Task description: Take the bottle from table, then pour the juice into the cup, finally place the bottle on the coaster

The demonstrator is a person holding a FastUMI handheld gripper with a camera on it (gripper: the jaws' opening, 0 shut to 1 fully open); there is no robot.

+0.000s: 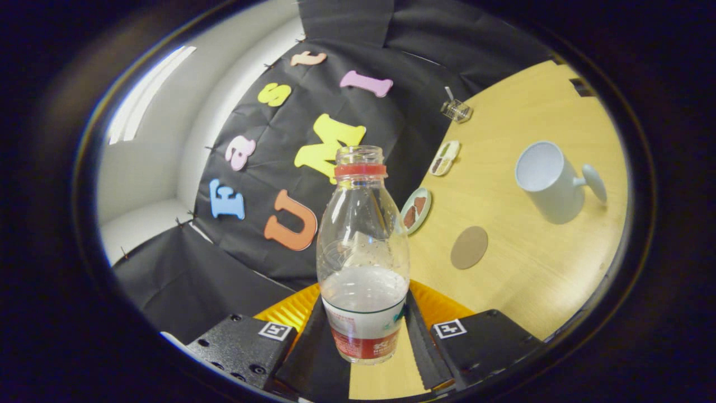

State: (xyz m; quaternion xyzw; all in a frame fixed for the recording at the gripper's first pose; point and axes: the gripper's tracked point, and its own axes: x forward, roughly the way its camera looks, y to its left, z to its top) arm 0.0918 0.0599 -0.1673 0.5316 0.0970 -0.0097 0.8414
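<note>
The gripper (363,341) sits at the bottom centre of the frame, its two fingers closed in on the lower body of the bottle (362,263), one pressing each side of the labelled part, so the bottle is clamped between them. The bottle looks lifted, its base hanging over a strip of table (537,263) seen between the fingers; whether it is wholly clear of the wood I cannot tell for certain. It has no cap, a red ring marks its neck, and a low pool of pale liquid lies just above the label. The whole scene is canted, which suggests the gripper is leaning the bottle toward the cup; I judge this the carry or the start of the pour, with most of the task still ahead. Gripping low on the body keeps the open mouth free and away from the fingers.

Right of the bottle, in the middle of the frame, the round brown coaster (469,247) lies flat on the table, bare and waiting. Further to the upper right stands the pale cup (551,182), handle turned away from the bottle, well apart from its mouth. Two small dishes (416,209) lie along the table's far edge, just behind the bottle's shoulder
</note>
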